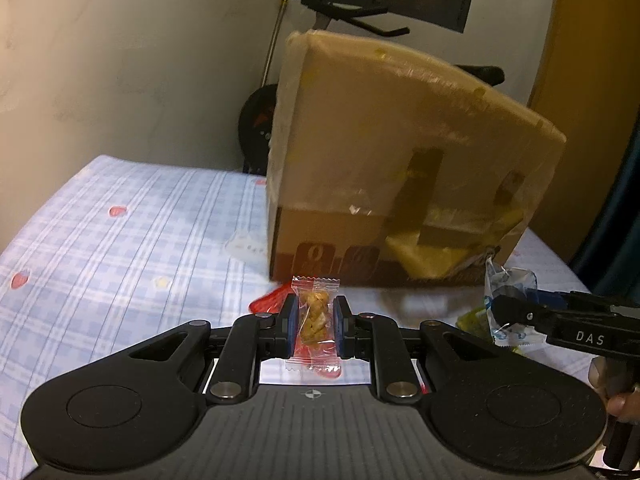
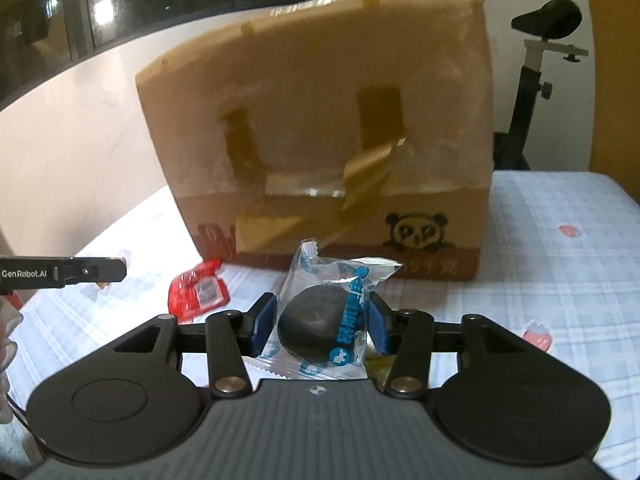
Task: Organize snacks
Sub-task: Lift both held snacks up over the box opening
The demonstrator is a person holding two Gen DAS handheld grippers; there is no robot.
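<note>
My left gripper (image 1: 315, 320) is shut on a small clear packet of brown nut snack (image 1: 314, 316), held upright above the bed. My right gripper (image 2: 322, 322) is shut on a clear and blue wrapped packet holding a dark round cake (image 2: 316, 326). A tall taped cardboard box (image 1: 392, 160) stands just beyond both grippers; in the right wrist view the box (image 2: 320, 128) shows a panda drawing. The right gripper (image 1: 516, 314) reaches in at the left wrist view's right edge with the blue packet (image 1: 506, 284). The left gripper's finger (image 2: 96, 270) shows at the right wrist view's left edge.
A red wrapped snack (image 2: 198, 294) lies on the blue checked bedsheet (image 1: 120, 240) in front of the box. A green packet (image 1: 474, 320) lies under the right gripper. An exercise bike (image 2: 536, 80) stands behind the bed, by a pale wall.
</note>
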